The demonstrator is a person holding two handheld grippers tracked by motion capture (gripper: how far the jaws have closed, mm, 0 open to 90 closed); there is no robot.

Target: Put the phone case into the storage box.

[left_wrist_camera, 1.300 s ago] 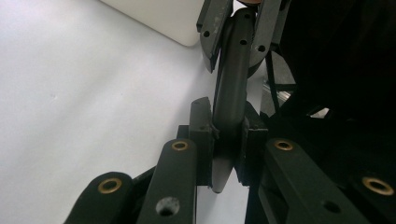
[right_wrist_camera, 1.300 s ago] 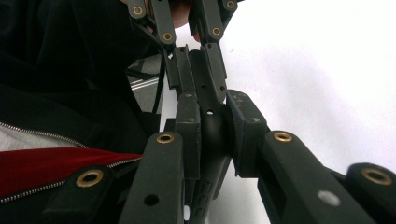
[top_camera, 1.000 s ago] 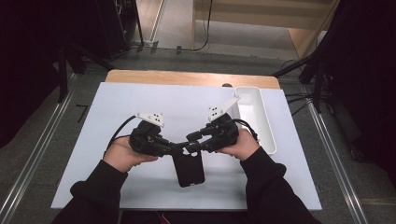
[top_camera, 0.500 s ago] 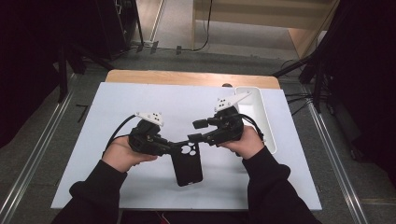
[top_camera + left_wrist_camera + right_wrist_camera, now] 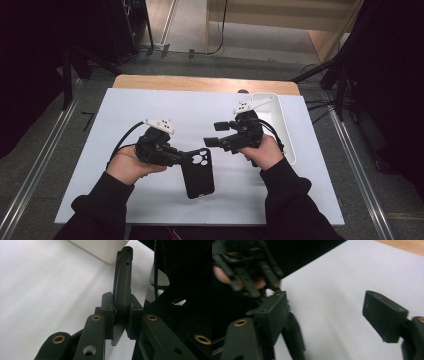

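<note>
While the person's forearms come in from the bottom of the high view, the left gripper (image 5: 186, 158) clamps the upper left edge of a black phone case (image 5: 198, 172), which sits at the middle of the white table (image 5: 125, 107) with its camera cut-outs facing up. The right gripper (image 5: 216, 134) hovers just above and to the right of the case, its jaws apart and holding nothing. A white tray (image 5: 281, 127) lies along the table's right edge, beside the right hand (image 5: 260, 152).

Seen from the left gripper view, the two black jaws press on either side of the phone case (image 5: 123, 287), which shows edge-on and runs away toward the white tray (image 5: 100, 248).

From the right gripper view, the jaws stand wide apart over bare white table (image 5: 332, 302); the left gripper (image 5: 272, 286) and the dark case (image 5: 293, 340) lie at the lower left.
</note>
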